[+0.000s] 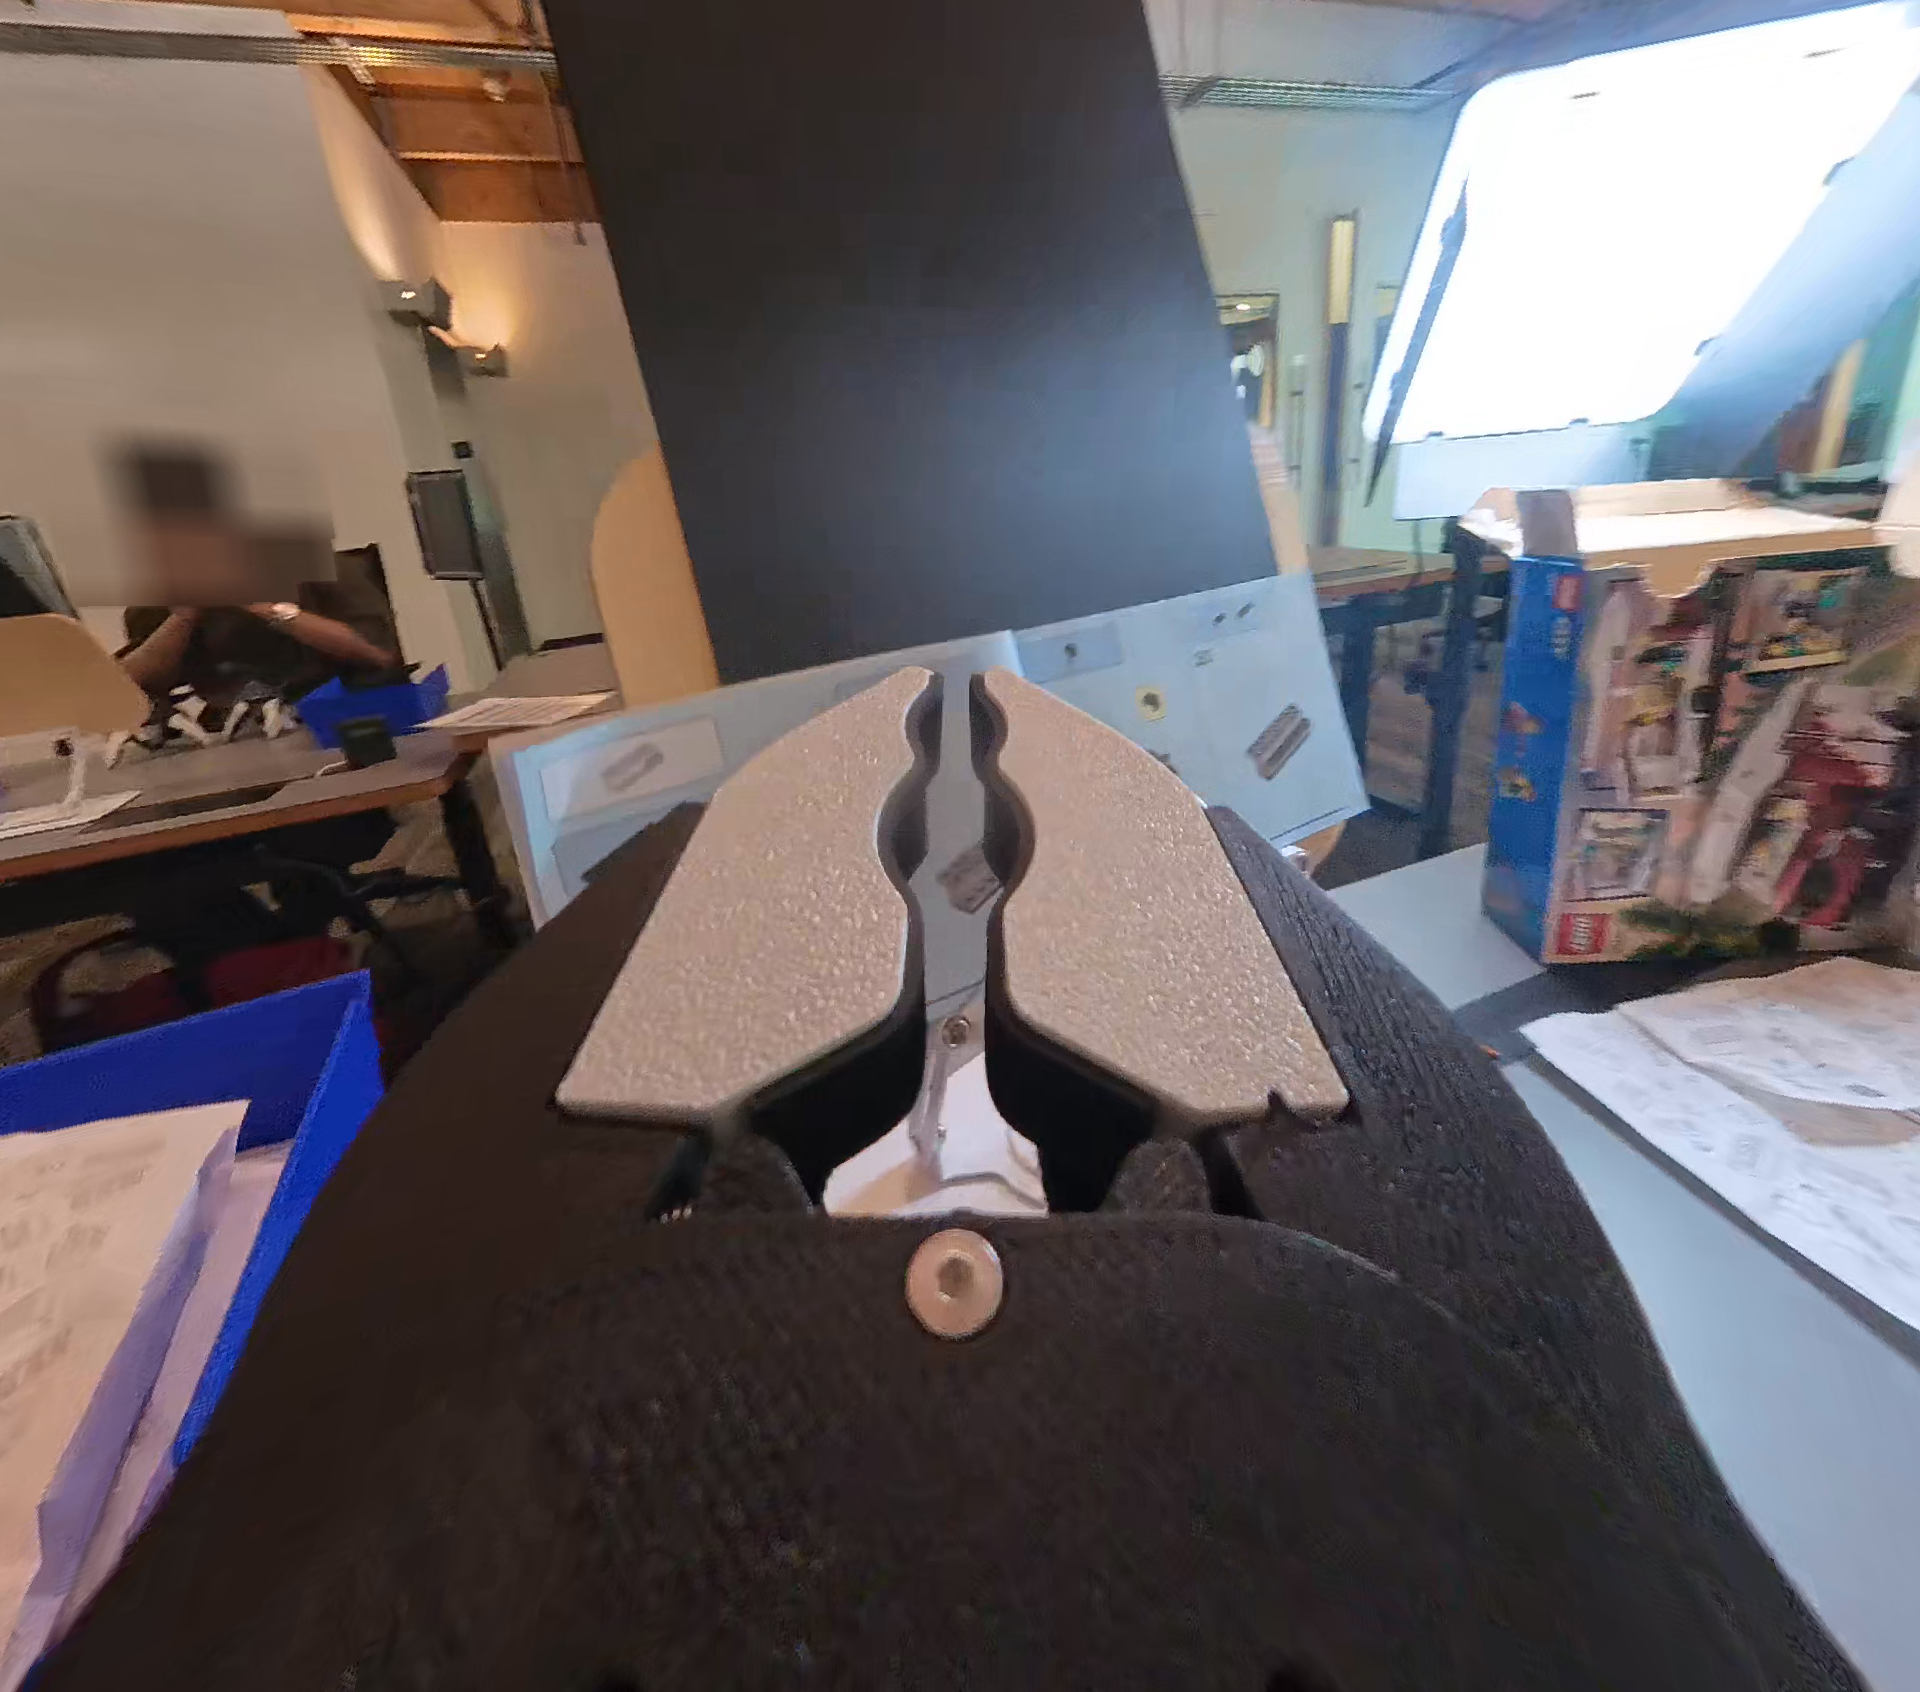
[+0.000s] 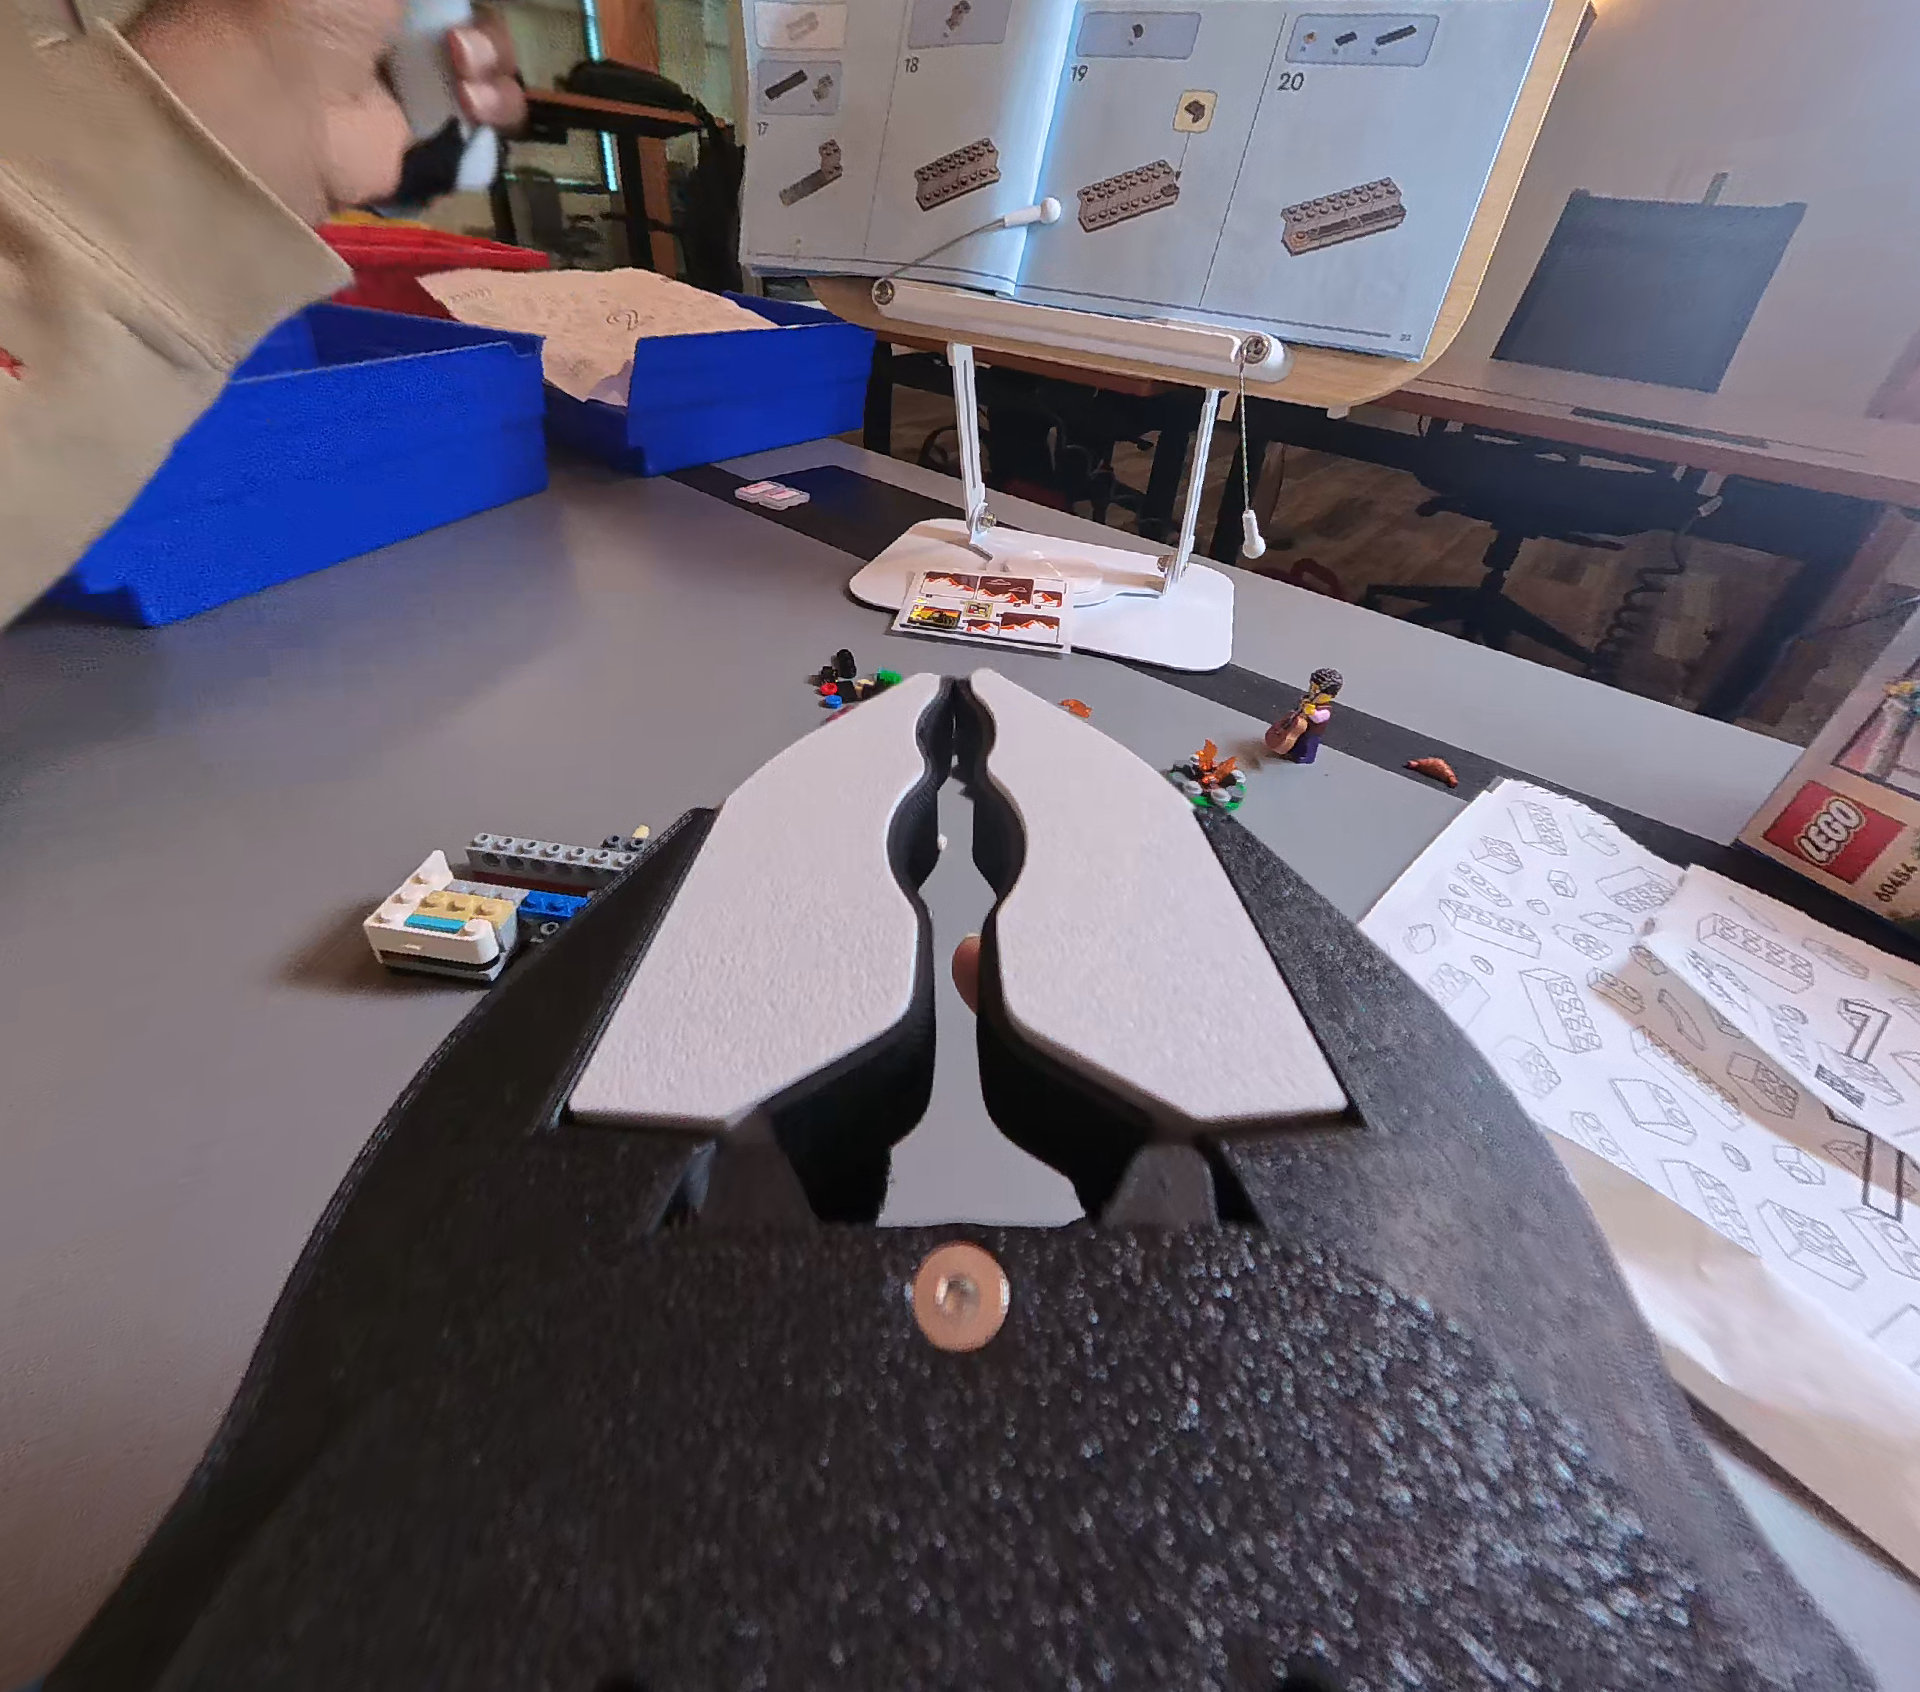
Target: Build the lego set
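booklet stand ahead — blue bins, paper sheets

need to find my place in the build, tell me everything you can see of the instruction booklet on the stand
The instruction booklet is pale blue, lying open at a two-page spread of numbered steps with drawings of a brown brick assembly. It leans tilted back on a wooden-edged stand, its lower edge on the white ledge. A thin wire page holder presses the left page near the spine.
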The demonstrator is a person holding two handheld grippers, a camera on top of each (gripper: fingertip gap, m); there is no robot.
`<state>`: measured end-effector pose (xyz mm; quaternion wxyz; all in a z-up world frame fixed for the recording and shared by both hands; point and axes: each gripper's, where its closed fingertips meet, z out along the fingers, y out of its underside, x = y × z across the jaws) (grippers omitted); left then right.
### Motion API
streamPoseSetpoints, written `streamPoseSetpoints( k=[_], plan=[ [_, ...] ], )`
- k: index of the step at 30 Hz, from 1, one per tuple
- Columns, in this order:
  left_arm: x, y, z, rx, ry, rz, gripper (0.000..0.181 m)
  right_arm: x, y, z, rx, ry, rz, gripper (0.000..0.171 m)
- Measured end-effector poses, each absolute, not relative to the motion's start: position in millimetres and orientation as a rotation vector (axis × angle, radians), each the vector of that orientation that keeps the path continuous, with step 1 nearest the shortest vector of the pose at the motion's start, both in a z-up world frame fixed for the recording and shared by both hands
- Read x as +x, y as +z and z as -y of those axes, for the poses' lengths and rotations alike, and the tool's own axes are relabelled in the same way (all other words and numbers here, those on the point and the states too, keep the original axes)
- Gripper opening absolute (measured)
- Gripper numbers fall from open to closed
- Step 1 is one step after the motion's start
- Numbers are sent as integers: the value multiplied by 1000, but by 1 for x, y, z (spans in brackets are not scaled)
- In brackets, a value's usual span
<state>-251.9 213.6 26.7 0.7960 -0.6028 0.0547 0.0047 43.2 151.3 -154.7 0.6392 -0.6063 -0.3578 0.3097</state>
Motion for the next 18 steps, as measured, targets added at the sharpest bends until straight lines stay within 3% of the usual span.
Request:
streamPoseSetpoints(
  k=[4,7,12,18],
  plan=[
    [-274,53,-169,-1368,7,-219,7,45,-148,-149,-1376,726,812,0],
    [-341,34,-148,-1563,174,-262,8,44,-146,-148,-1376,744,818,0],
    [-465,-82,-114,-2122,263,-275,12,45,-140,-148,-1367,752,815,0],
    [-538,-219,-86,-2587,403,-333,24,52,-126,-146,-1303,759,774,2]
  ],
)
